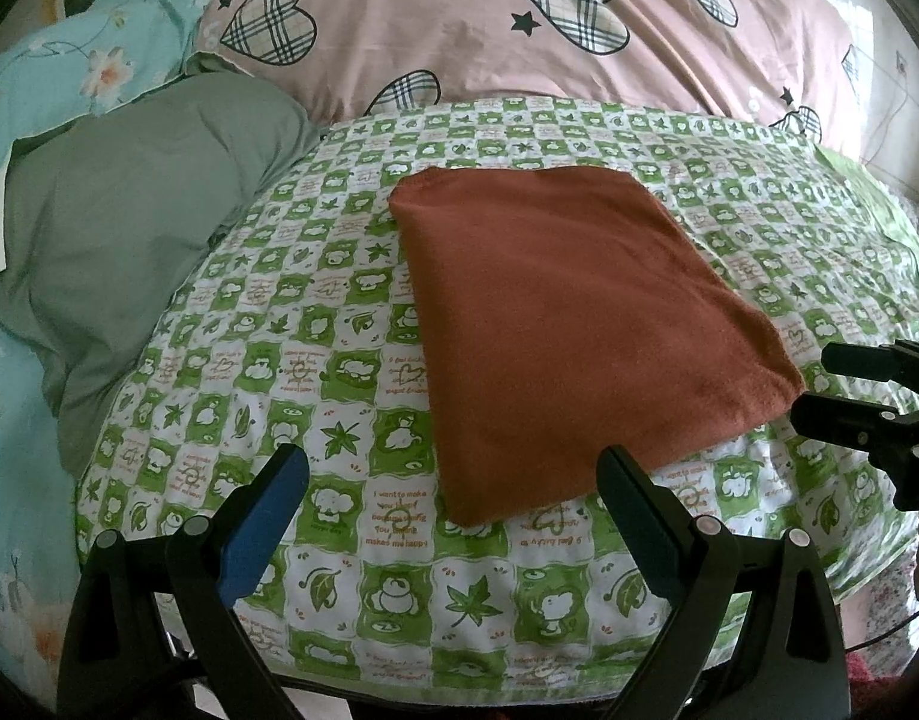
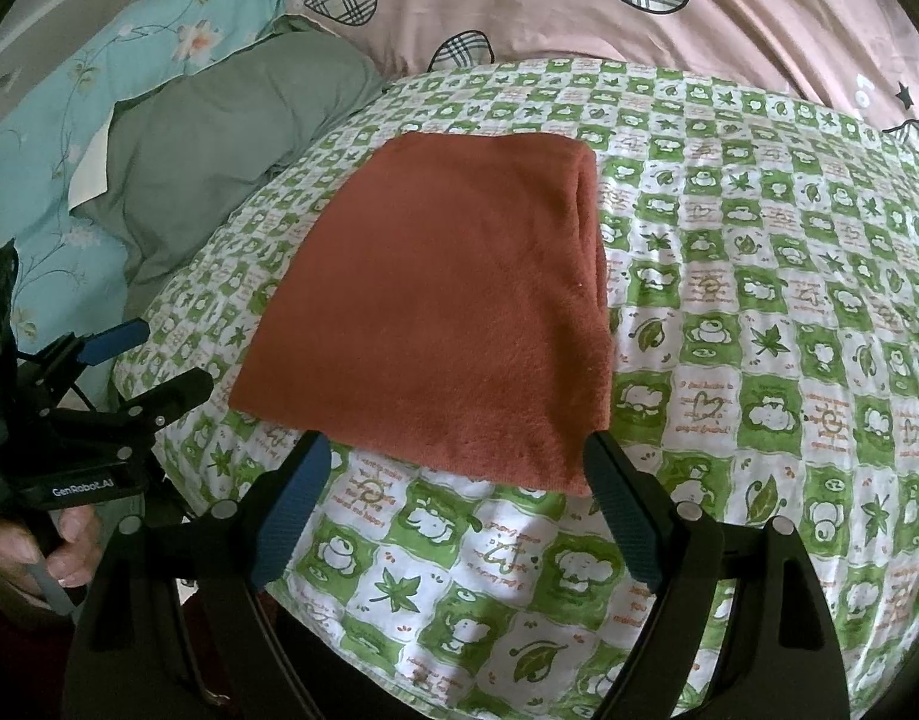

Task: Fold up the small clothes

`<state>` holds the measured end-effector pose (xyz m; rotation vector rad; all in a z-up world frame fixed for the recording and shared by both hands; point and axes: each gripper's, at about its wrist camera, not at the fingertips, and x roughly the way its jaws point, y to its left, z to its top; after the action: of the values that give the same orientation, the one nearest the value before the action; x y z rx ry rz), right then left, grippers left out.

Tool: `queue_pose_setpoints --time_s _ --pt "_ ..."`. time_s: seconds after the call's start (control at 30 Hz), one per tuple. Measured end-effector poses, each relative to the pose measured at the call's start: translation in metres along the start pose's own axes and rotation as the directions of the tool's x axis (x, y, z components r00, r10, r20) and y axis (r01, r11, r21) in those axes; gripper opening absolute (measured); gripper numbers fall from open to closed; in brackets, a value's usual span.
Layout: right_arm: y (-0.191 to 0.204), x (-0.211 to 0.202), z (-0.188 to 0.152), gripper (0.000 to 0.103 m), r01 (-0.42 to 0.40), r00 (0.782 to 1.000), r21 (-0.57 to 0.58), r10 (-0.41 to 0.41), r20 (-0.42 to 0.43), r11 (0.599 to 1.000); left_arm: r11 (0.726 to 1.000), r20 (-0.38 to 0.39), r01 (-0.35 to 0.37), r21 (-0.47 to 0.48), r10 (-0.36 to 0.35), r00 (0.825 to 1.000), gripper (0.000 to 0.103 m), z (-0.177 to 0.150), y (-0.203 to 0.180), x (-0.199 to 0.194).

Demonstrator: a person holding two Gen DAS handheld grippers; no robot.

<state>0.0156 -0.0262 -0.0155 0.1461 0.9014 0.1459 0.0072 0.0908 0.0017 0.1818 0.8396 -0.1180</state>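
A rust-brown cloth [image 1: 573, 324] lies folded flat in a rectangle on the green-and-white checked sheet [image 1: 291, 360]; it also shows in the right wrist view [image 2: 447, 312], with its folded edge on the right. My left gripper [image 1: 453, 480] is open and empty, just short of the cloth's near edge. My right gripper [image 2: 459, 468] is open and empty at the cloth's near edge, its right finger beside the near right corner. Each gripper shows in the other's view: the right one [image 1: 819, 384] by the cloth's right corner, the left one [image 2: 153, 360] left of the cloth.
A grey-green pillow [image 1: 129, 240] lies left of the sheet. A pink quilt with plaid hearts [image 1: 519, 30] is bunched behind it. A light-blue floral bedcover [image 1: 51, 78] is at the far left. The sheet's front edge [image 1: 459, 690] drops off near me.
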Motion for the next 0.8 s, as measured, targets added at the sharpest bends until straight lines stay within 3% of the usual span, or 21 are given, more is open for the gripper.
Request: queue_pose_setpoints --time_s 0.37,0.8 --pt "0.001 0.001 0.001 0.086 0.002 1.000 -0.003 -0.002 0.001 1.000 1.000 -0.001 0.001 0.002 -0.001 1.000 0.097 0.000 -0.001 0.001" --pt "-0.011 0.001 0.029 0.086 0.020 0.999 -0.013 -0.019 0.035 1.000 1.000 0.016 0.014 0.016 -0.014 1.000 0.097 0.019 0.000 0.010"
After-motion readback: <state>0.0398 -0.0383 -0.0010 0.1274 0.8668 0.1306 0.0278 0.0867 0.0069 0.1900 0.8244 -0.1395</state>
